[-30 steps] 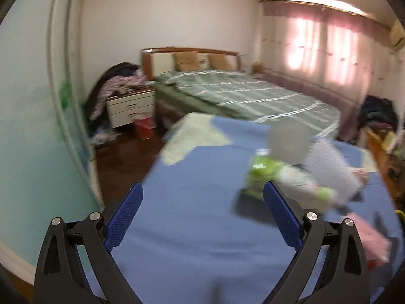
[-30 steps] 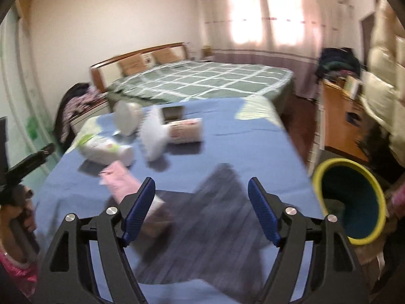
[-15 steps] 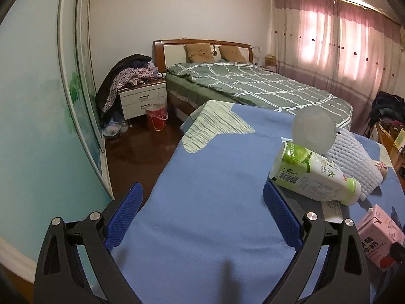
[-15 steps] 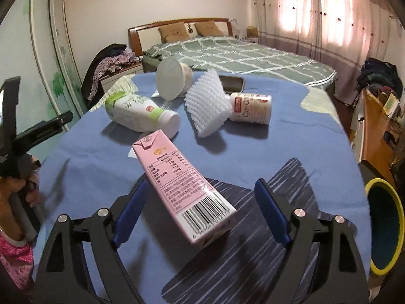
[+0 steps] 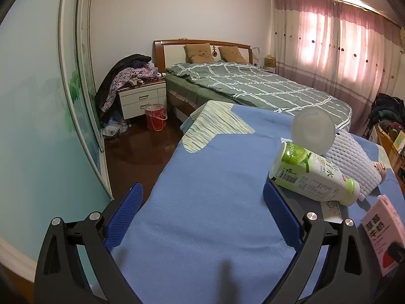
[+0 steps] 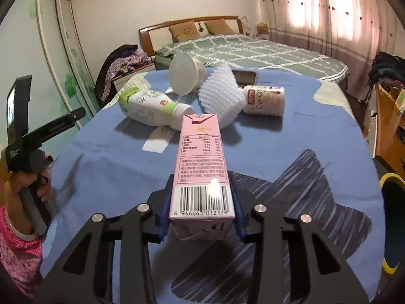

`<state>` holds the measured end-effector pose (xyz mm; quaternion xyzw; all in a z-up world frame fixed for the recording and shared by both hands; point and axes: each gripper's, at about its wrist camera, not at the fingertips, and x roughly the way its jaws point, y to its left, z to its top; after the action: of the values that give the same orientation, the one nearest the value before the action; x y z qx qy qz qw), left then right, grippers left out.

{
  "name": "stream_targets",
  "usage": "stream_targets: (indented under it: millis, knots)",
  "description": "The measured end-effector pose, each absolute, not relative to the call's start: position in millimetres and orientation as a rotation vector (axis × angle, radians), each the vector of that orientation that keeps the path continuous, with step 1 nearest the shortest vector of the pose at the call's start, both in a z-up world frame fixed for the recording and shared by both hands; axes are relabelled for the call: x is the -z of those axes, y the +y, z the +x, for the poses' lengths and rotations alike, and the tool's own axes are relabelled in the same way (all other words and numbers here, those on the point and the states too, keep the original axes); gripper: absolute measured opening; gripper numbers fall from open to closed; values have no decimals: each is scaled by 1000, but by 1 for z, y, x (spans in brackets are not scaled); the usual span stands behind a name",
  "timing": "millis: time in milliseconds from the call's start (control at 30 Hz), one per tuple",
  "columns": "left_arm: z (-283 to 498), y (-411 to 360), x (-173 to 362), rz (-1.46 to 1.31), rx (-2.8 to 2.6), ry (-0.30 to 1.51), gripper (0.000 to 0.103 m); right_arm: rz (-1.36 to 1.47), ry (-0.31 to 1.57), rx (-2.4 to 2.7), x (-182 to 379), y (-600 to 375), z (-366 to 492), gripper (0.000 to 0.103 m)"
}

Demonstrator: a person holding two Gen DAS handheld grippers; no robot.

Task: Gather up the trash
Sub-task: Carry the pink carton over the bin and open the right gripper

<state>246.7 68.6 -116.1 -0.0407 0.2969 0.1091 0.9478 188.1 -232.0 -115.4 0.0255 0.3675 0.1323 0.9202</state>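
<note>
A pink milk carton (image 6: 200, 152) lies on the blue cloth (image 6: 106, 157), its barcode end between my right gripper's pads. My right gripper (image 6: 201, 179) is closing, and both blue pads touch the carton's sides. The carton (image 5: 382, 233) also shows at the lower right of the left wrist view. Beyond it lie a green-and-white bottle (image 6: 149, 107), a white foam net (image 6: 222, 93), a clear plastic cup (image 6: 184, 73) and a red-and-white bottle (image 6: 265, 100). My left gripper (image 5: 202, 190) hovers open over bare cloth, left of the green-and-white bottle (image 5: 314, 177).
A yellow-rimmed bin (image 6: 391, 179) stands off the table's right edge. A paper slip (image 6: 159, 139) lies by the green bottle, and a dark phone (image 6: 244, 76) behind the net. A hand (image 6: 38, 179) holds the left gripper at the table's left edge. A bed (image 5: 253, 86) is beyond.
My right gripper has moved forward and down over the pink carton, and its jaws have narrowed from wide apart to touching the carton's sides. The left gripper has stayed open and nearly still.
</note>
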Motion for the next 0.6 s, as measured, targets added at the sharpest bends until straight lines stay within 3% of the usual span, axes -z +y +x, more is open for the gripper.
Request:
stream_targets:
  millis: [600]
  knots:
    - [247, 62, 115, -70, -218, 608, 95, 248, 626, 410, 102, -410, 153, 38]
